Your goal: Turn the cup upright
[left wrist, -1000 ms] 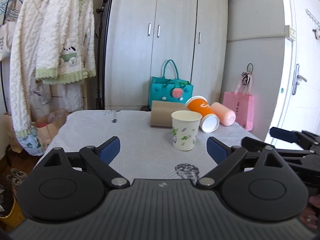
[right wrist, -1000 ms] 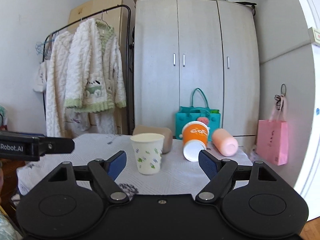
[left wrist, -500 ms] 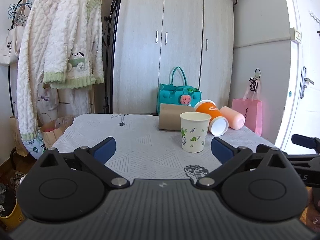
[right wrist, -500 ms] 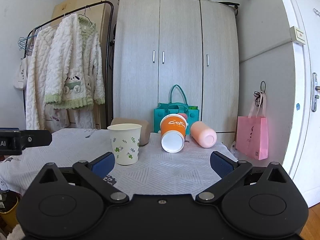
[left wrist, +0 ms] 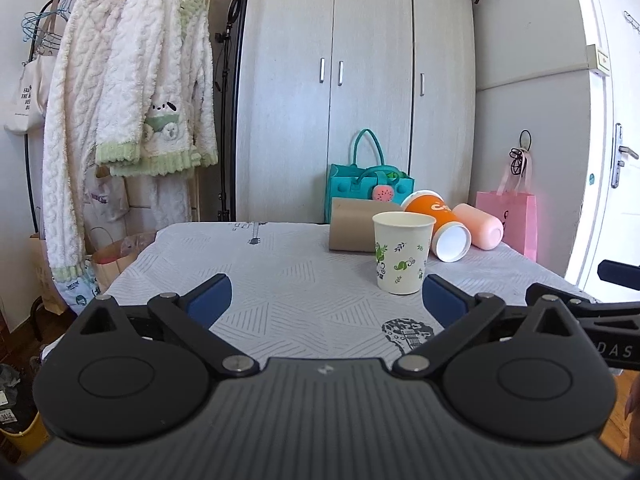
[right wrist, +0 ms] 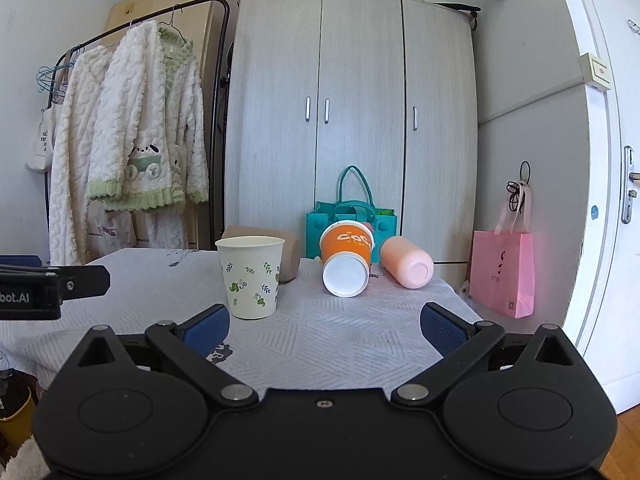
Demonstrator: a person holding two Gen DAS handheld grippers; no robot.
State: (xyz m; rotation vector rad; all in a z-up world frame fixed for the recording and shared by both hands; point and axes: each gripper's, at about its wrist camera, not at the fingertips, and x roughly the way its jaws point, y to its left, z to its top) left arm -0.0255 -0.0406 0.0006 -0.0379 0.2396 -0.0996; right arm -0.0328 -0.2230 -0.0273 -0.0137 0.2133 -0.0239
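Note:
A white paper cup with green leaf prints [left wrist: 402, 258] [right wrist: 251, 276] stands upright on the table. Behind it an orange cup [left wrist: 440, 226] [right wrist: 347, 258], a pink cup [left wrist: 479, 231] [right wrist: 407, 263] and a brown cup [left wrist: 354, 230] [right wrist: 289, 254] lie on their sides. My left gripper [left wrist: 325, 300] is open and empty, short of the white cup. My right gripper [right wrist: 324, 325] is open and empty, near the table's front edge, facing the orange cup's mouth.
The table has a grey patterned cloth [left wrist: 280, 280]. A teal bag [right wrist: 348, 220] stands behind it by the wardrobe. A pink bag [right wrist: 502, 274] hangs right. A clothes rack with robes [left wrist: 132, 120] stands left. The left gripper's body shows in the right wrist view [right wrist: 44, 288].
Both grippers have pulled back and risen a little, so the cups sit lower and farther in view. Both stay open and empty. The cups have not moved.

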